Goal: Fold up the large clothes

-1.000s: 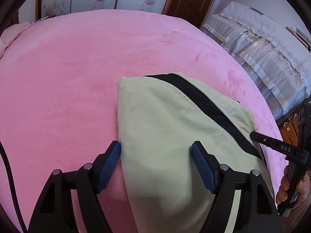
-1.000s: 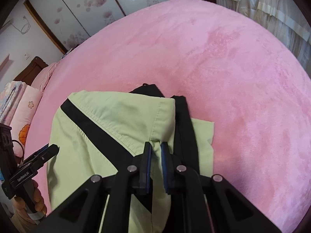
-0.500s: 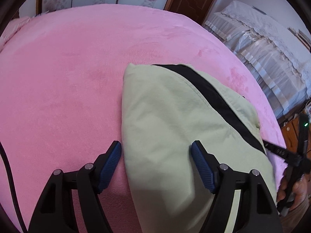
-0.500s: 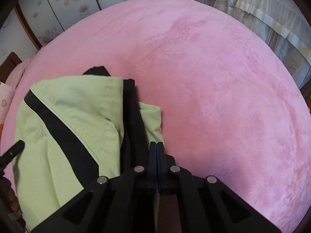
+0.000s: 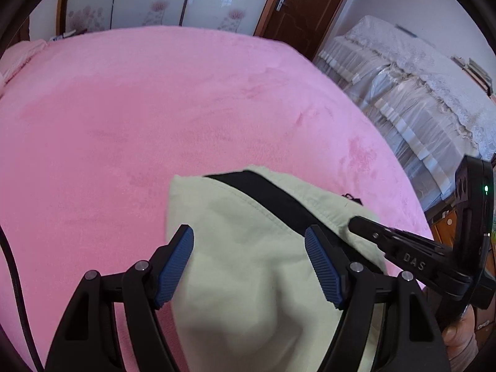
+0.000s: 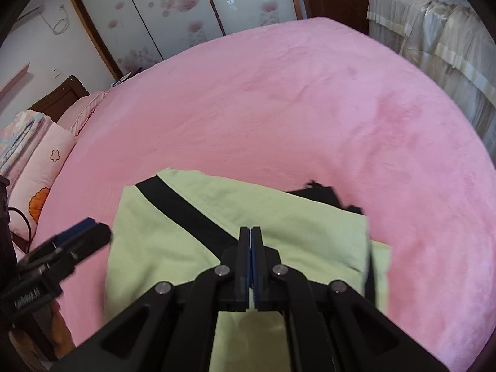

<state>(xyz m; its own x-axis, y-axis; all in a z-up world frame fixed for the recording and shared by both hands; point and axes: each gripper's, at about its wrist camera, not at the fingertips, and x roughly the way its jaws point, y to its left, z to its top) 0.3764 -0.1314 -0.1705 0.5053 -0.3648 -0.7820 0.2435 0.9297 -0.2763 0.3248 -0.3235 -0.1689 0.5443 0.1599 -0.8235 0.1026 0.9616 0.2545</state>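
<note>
A folded pale green garment [image 5: 248, 248] with a black stripe [image 5: 272, 198] lies on the pink bed [image 5: 155, 108]. My left gripper [image 5: 249, 248] is open and hovers over the garment's near left part, one finger past its left edge. In the right wrist view the garment [image 6: 279, 226] lies below my right gripper [image 6: 250, 232], whose jaws are pressed together above the cloth with nothing visibly between them. The right gripper also shows in the left wrist view [image 5: 356, 221], over the garment's right edge. The left gripper shows at the left of the right wrist view [image 6: 90, 232].
Pink pillows [image 6: 40, 167] lie at the bed's left end. A cloth-covered piece of furniture [image 5: 418, 99] stands beyond the bed's right edge. A sliding floral wardrobe [image 6: 186, 15] and a brown door [image 5: 303, 6] are at the back. A black cable [image 5: 12, 279] runs along the left.
The right gripper closed fully and rose off the garment's edge, then swung left over it. The left gripper stayed open and pulled back, with the garment lower in view.
</note>
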